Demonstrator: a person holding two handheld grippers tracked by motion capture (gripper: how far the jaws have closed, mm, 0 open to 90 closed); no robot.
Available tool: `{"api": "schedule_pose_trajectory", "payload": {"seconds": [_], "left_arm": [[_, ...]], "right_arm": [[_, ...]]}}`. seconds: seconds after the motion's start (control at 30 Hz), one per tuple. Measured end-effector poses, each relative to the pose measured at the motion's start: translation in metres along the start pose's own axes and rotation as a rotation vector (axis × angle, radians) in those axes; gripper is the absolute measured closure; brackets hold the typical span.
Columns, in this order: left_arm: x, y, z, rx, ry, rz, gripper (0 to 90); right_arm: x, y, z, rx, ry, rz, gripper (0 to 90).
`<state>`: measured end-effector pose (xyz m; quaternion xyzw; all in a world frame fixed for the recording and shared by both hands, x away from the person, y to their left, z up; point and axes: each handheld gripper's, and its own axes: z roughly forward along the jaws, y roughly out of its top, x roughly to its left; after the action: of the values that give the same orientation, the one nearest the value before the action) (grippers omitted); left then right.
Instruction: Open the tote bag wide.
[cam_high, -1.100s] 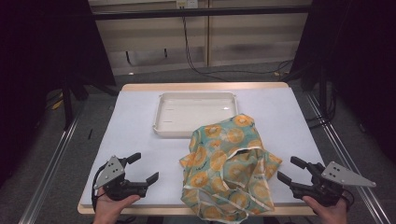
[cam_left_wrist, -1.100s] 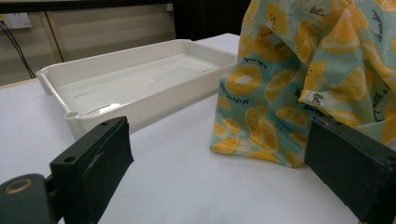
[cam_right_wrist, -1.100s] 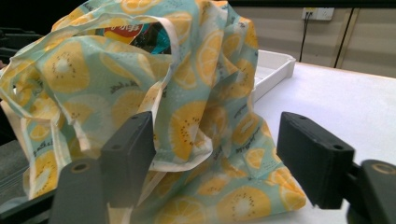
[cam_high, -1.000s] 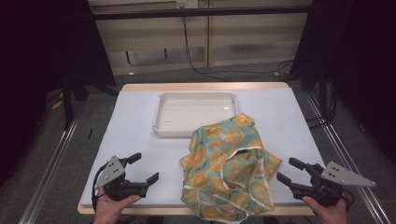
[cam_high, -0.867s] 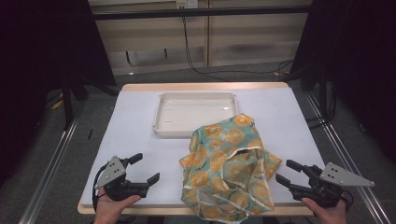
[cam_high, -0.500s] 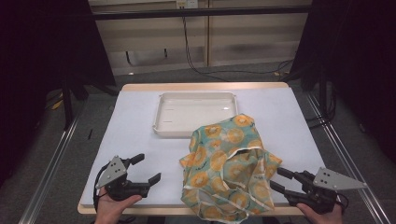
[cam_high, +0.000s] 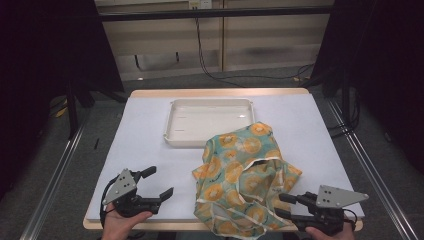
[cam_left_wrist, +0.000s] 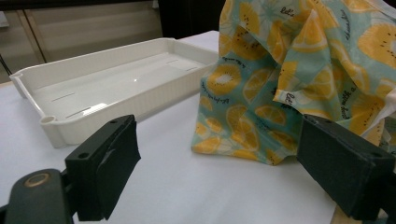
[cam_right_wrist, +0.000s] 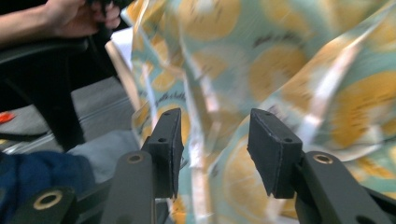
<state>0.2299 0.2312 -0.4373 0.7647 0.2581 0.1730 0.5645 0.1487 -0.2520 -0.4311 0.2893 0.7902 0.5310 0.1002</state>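
A crumpled teal cloth (cam_high: 245, 175) printed with orange citrus slices lies at the table's front middle, its far end against a white tray (cam_high: 210, 122). My left gripper (cam_high: 159, 182) rests near the front left, apart from the cloth (cam_left_wrist: 289, 70). It is open, its jaws have narrowed slightly, and nothing is between them. My right gripper (cam_high: 280, 206) is at the cloth's front right edge. Its jaws have just been closing. In the right gripper view a fold of cloth (cam_right_wrist: 280, 70) lies in the gap of the gripper (cam_right_wrist: 217, 140), and the pads do not press on it.
The empty tray (cam_left_wrist: 116, 88) stands at the middle back of the white tabletop (cam_high: 145, 135). Bare table lies left of the cloth. The wooden front edge (cam_high: 165, 222) runs just behind both hands. Dark floor and metal rails flank the table.
My right gripper has slid left to the cloth's edge, and its jaws now stand narrower. The left gripper has stayed in place.
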Motion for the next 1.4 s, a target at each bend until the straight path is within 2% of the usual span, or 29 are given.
{"api": "schedule_pose_trajectory", "payload": {"seconds": [0.07, 0.13, 0.2, 0.23, 0.27, 0.33, 0.4, 0.5, 0.53, 0.63, 0.7, 0.8, 0.93, 1.03, 1.07, 1.1, 1.2, 1.23, 1.3, 1.4], "left_arm": [[-0.001, 0.000, 0.001, 0.007, -0.005, 0.005, 13.6], [-0.003, 0.001, 0.002, 0.016, 0.010, 0.032, 14.5], [-0.003, 0.001, 0.003, 0.010, -0.023, 0.010, 14.4], [-0.003, 0.001, 0.004, 0.007, -0.029, 0.013, 14.4], [-0.003, 0.001, 0.004, 0.016, -0.013, 0.026, 14.4], [-0.003, 0.002, 0.004, 0.012, -0.016, 0.018, 14.4], [-0.003, 0.002, 0.004, 0.009, -0.013, 0.020, 14.4], [-0.003, 0.002, 0.004, 0.014, -0.010, 0.020, 14.5], [-0.004, 0.002, 0.005, 0.007, -0.013, 0.004, 14.9], [-0.003, 0.002, 0.005, 0.018, -0.025, 0.014, 15.9], [-0.004, 0.002, 0.006, 0.029, -0.016, 0.021, 16.9], [-0.005, 0.003, 0.006, 0.039, -0.024, 0.023, 19.8], [-0.007, 0.005, 0.005, 0.037, -0.040, 0.020, 22.3], [-0.009, 0.007, 0.007, 0.039, -0.062, 0.022, 24.6], [-0.010, 0.007, 0.009, 0.029, -0.081, 0.011, 25.2], [-0.010, 0.007, 0.009, 0.029, -0.081, 0.011, 25.9], [-0.014, 0.011, 0.013, 0.044, -0.122, 0.023, 29.4], [-0.016, 0.012, 0.014, 0.034, -0.135, 0.018, 29.4], [-0.017, 0.016, 0.011, 0.035, -0.128, 0.045, 29.9], [-0.020, 0.019, 0.010, 0.021, -0.139, 0.039, 34.8]], "right_arm": [[0.000, -0.002, 0.006, 0.030, 0.019, 0.006, 54.8], [0.000, -0.003, 0.011, 0.053, 0.046, 0.003, 55.0], [0.000, -0.003, 0.016, 0.070, 0.064, 0.001, 55.8], [0.000, -0.004, 0.019, 0.082, 0.071, 0.004, 55.8], [0.001, -0.004, 0.022, 0.096, 0.081, 0.000, 56.4], [0.001, -0.006, 0.027, 0.125, 0.082, -0.012, 59.3], [0.002, -0.007, 0.031, 0.140, 0.098, -0.011, 64.3], [0.004, -0.008, 0.034, 0.160, 0.119, -0.014, 78.0], [0.003, -0.008, 0.034, 0.156, 0.127, -0.012, 82.5], [-0.001, -0.007, 0.030, 0.130, 0.136, 0.007, 88.2], [-0.003, -0.006, 0.028, 0.113, 0.135, 0.017, 88.9], [-0.005, -0.001, 0.024, 0.080, 0.130, 0.020, 89.4], [-0.006, 0.007, 0.020, 0.029, 0.126, 0.018, 89.6], [-0.006, 0.011, 0.017, -0.003, 0.143, 0.038, 89.8], [-0.007, 0.012, 0.017, 0.000, 0.137, 0.032, 89.8], [-0.008, 0.014, 0.017, -0.012, 0.137, 0.035, 89.8], [-0.010, 0.021, 0.014, -0.036, 0.129, 0.030, 89.9], [-0.011, 0.025, 0.013, -0.046, 0.131, 0.025, 89.9], [-0.010, 0.032, 0.012, -0.058, 0.119, 0.011, 89.9], [-0.010, 0.043, 0.009, -0.077, 0.110, -0.013, 90.0]]}}
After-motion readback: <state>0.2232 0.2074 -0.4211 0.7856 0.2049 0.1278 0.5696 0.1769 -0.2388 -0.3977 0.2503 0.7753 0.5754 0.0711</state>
